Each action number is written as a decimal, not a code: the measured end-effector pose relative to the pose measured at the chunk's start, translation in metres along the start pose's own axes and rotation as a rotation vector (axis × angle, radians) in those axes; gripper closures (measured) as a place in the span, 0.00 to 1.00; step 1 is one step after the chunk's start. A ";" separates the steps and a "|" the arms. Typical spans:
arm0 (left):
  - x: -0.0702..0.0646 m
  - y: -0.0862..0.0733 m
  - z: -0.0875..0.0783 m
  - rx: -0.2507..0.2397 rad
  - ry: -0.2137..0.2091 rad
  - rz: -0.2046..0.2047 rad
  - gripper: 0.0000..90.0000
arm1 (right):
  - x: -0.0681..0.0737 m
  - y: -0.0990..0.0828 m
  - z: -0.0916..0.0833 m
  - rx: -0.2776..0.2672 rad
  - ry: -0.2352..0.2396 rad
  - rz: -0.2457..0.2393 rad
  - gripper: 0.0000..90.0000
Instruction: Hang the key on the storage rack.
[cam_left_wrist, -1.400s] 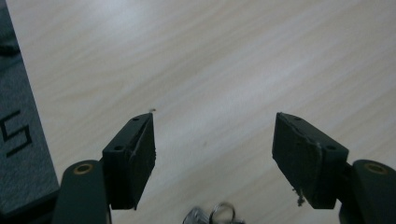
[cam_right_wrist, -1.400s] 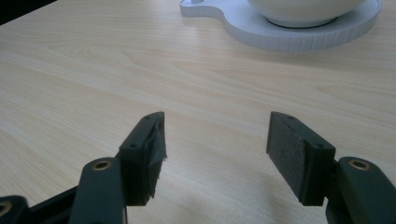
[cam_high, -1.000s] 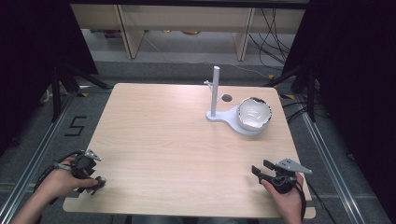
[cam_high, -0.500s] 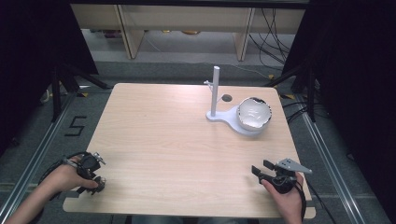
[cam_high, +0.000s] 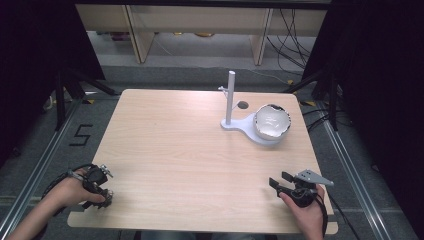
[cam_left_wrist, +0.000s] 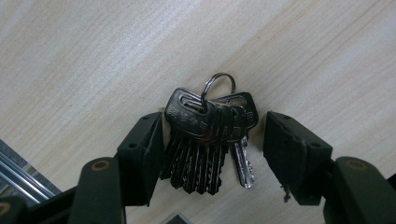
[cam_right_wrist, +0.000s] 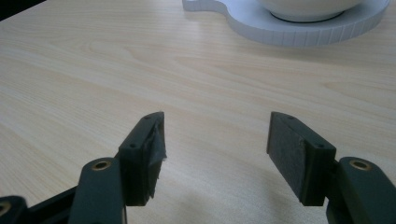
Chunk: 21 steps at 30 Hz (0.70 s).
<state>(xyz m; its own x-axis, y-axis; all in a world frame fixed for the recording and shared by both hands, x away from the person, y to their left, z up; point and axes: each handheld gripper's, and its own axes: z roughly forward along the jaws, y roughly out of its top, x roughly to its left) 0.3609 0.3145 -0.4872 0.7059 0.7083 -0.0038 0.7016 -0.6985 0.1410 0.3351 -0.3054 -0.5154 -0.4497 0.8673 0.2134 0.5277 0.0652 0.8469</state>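
A bunch of several dark-headed keys (cam_left_wrist: 205, 140) on a metal ring (cam_left_wrist: 218, 77) lies flat on the wooden table (cam_high: 190, 150). In the left gripper view my left gripper (cam_left_wrist: 215, 128) is open, its jaws on either side of the bunch, the left one close against the keys. From above, this gripper (cam_high: 98, 186) sits at the table's near left corner, held by a hand. My right gripper (cam_high: 278, 179) rests at the near right, open with nothing between its jaws (cam_right_wrist: 217, 126).
A white stand (cam_high: 240, 125) with an upright post (cam_high: 230, 97) and a small side hook stands at the back right. A white bowl (cam_high: 272, 121) sits on its base (cam_right_wrist: 289, 30). A round hole (cam_high: 243, 105) lies in the tabletop behind it.
The left hand and its gripper have shifted slightly to the right near the front edge. The right gripper has not moved.
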 end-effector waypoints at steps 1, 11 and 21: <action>0.000 0.000 0.000 0.001 0.001 -0.001 0.42 | 0.000 0.000 0.000 0.000 0.000 0.000 0.42; -0.010 -0.003 -0.002 0.000 0.002 -0.117 0.56 | 0.002 0.001 -0.002 0.027 0.001 0.006 0.42; -0.011 -0.003 -0.002 0.024 0.001 -0.136 0.60 | 0.002 0.001 -0.002 0.030 -0.001 0.015 0.42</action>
<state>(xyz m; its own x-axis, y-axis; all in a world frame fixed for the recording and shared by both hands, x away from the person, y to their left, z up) 0.3508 0.3085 -0.4860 0.6042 0.7966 -0.0200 0.7928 -0.5984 0.1153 0.3330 -0.3049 -0.5134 -0.4408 0.8687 0.2260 0.5561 0.0667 0.8284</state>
